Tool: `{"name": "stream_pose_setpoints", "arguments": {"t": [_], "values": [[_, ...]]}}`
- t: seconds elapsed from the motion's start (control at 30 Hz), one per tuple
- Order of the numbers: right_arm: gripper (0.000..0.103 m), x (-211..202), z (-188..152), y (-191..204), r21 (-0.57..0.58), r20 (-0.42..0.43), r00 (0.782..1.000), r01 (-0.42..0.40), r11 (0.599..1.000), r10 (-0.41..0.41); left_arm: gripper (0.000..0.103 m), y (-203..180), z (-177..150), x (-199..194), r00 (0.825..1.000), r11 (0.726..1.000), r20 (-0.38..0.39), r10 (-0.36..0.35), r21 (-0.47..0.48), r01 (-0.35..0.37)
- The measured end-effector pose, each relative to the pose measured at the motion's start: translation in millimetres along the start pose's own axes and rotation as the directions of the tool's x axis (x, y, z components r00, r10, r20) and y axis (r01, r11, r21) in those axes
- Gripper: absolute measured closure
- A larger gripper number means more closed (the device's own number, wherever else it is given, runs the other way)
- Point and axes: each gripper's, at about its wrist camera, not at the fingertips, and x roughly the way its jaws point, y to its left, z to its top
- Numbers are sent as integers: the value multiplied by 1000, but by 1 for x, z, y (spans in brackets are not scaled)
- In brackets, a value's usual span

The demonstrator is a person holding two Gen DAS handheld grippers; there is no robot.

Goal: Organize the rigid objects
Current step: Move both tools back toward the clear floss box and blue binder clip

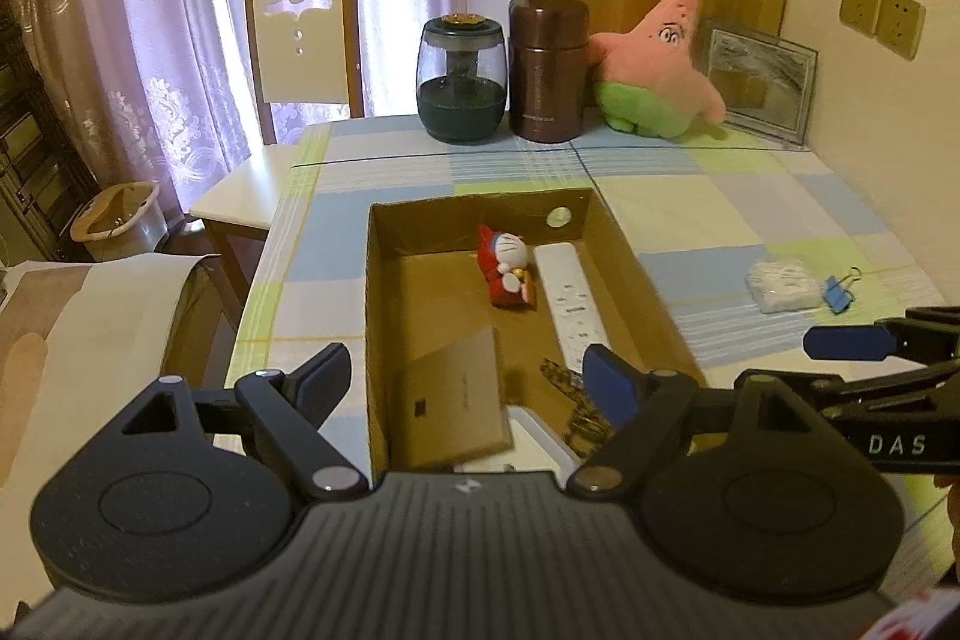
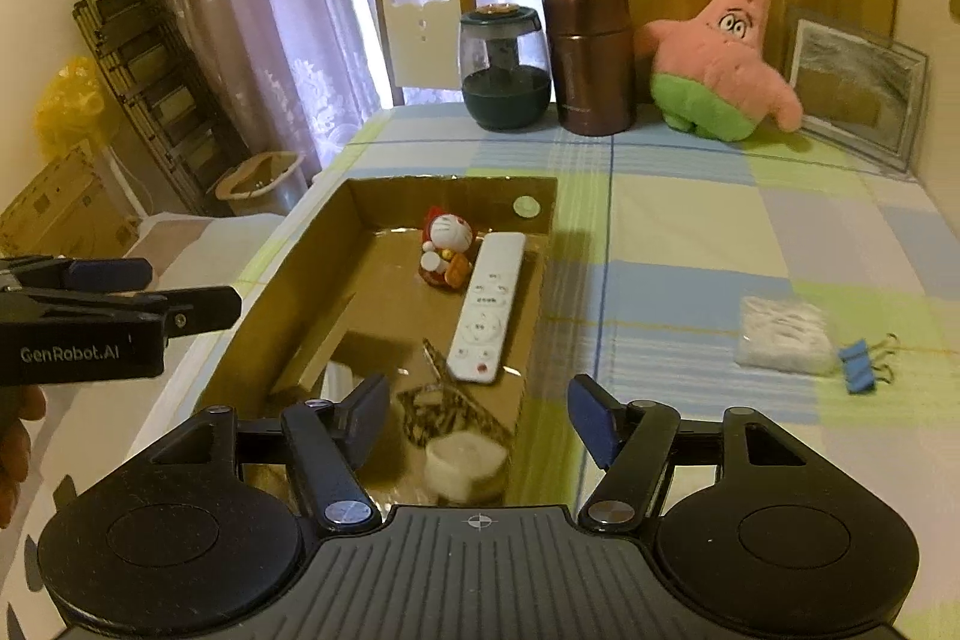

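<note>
An open cardboard box point(image 1: 624, 244) point(image 2: 288, 280) sits on the checked tablecloth. Inside lie a white remote point(image 1: 570, 304) point(image 2: 487, 307), a red Doraemon figure point(image 1: 507, 265) point(image 2: 445, 247), a tan flat card box point(image 1: 453, 403), a patterned item point(image 1: 579, 409) point(image 2: 447, 409) and a white round object point(image 2: 465, 463). My left gripper point(image 1: 468, 379) is open and empty above the box's near end. My right gripper point(image 2: 477, 415) is open and empty above the box's near right corner. A blue binder clip point(image 1: 839, 293) point(image 2: 861, 367) and a white bag point(image 1: 783, 285) point(image 2: 783, 334) lie on the table to the right.
At the table's back stand a dark glass jar point(image 1: 461, 79) point(image 2: 504, 67), a brown flask point(image 1: 547, 67) point(image 2: 591, 58), a pink starfish plush point(image 1: 657, 67) point(image 2: 723, 58) and a picture frame point(image 1: 759, 76) point(image 2: 855, 85). A chair point(image 1: 303, 46) stands behind the table. The wall is to the right.
</note>
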Motion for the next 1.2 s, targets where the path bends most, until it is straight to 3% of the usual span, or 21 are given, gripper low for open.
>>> {"name": "stream_pose_setpoints", "arguments": {"t": [0.6, 1.2], "values": [[39, -90, -57, -40, 28, 60, 994, 95, 995, -96, 16, -72, -40, -62, 998, 998, 41, -50, -39, 51], [36, -141, -76, -141, 173, 94, 957, 256, 951, -274, 16, -169, -42, -42, 981, 982, 38, -190, 15, 190]]}}
